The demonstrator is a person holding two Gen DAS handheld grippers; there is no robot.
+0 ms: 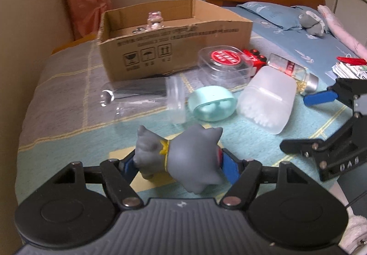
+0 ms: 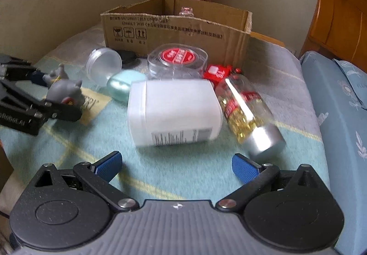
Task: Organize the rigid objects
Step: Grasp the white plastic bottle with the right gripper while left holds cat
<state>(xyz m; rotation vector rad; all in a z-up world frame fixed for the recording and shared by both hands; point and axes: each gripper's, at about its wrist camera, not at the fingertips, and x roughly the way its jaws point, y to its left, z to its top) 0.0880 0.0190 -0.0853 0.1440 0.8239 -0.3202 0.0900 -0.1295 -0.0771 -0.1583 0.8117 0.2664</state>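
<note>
grey toy (image 1: 183,154) clenched in left tool (image 1: 181,164) (box (image 1: 174,48) beyond); right tool (image 2: 176,166) spread, unloaded.

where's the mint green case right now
In the left wrist view the mint green case lies mid-bed, between the clear tube and the frosted white container, in front of the cardboard box.

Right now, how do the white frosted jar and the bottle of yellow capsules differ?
The white frosted jar is wide, squat and cloudy; the capsule bottle is slimmer and clear, showing yellow capsules. The bottle has a red label and silver cap; the jar's label is white with print. Both lie on their sides, side by side.
</note>
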